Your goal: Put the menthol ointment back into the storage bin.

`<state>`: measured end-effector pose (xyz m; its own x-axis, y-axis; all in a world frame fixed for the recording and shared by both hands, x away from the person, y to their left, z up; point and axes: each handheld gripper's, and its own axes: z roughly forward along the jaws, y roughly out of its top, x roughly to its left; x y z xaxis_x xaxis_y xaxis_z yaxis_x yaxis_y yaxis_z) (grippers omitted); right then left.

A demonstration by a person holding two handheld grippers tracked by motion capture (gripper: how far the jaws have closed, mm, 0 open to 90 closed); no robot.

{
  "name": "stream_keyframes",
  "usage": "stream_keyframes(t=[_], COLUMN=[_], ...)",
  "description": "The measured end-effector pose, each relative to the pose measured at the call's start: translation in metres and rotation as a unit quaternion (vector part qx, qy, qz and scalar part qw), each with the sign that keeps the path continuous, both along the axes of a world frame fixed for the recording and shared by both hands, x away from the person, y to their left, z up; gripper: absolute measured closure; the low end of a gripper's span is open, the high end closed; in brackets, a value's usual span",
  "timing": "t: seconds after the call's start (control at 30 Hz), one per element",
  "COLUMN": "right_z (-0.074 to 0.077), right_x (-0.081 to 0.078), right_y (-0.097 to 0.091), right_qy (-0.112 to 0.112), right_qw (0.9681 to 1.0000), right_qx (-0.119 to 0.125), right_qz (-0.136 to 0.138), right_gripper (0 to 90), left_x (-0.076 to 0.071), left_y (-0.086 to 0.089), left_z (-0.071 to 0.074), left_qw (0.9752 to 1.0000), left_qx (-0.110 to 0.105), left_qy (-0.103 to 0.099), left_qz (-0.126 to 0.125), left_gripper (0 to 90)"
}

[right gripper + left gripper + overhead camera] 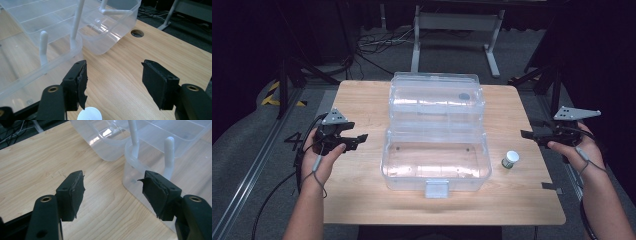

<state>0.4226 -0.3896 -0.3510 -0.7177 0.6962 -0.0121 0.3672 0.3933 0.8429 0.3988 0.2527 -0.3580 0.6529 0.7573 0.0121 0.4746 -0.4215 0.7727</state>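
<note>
Where the high view looks down, the clear box sits mid-frame on the worktop with its lid open, the small bottle just right of it. The left gripper is at centre left, the right gripper at centre right. In the left gripper view, the jaws stand apart and empty, box corner at upper right. In the right gripper view, the jaws are wide and empty, the bottle's white cap at bottom centre.

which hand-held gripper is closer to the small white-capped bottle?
Right. The right hand-held gripper hangs open just beside the small white-capped bottle, at the table's right edge. The left hand-held gripper is across the clear plastic box, far from it.
</note>
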Motion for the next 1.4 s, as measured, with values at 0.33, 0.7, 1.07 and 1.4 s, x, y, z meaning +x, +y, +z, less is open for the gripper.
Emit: stream_keyframes(t=[0.33,0.7,1.07,1.4], right_z=[0.004,0.004,-0.001,-0.006], right_x=[0.004,0.013,0.022,0.024], right_y=[0.001,0.004,0.008,0.017], right_qy=[0.007,0.039,0.064,0.083], right_qw=[0.9984,0.9877,0.9803,0.9757], right_qx=[-0.045,-0.12,-0.143,-0.155], right_qz=[0.034,0.092,0.12,0.131], right_gripper=[36.9,36.4,38.6,37.7], left_x=[-0.002,-0.012,-0.017,-0.017], left_y=[0.002,0.009,0.014,0.013], left_z=[-0.001,-0.003,-0.005,-0.006], left_qw=[0.9999,0.9996,0.9995,0.9995], left_qx=[0.004,0.014,0.009,0.013], left_qy=[0.003,0.007,0.011,0.016], left_qz=[0.012,0.024,0.027,0.025], left_gripper=[34.3,34.1,33.4,33.3])
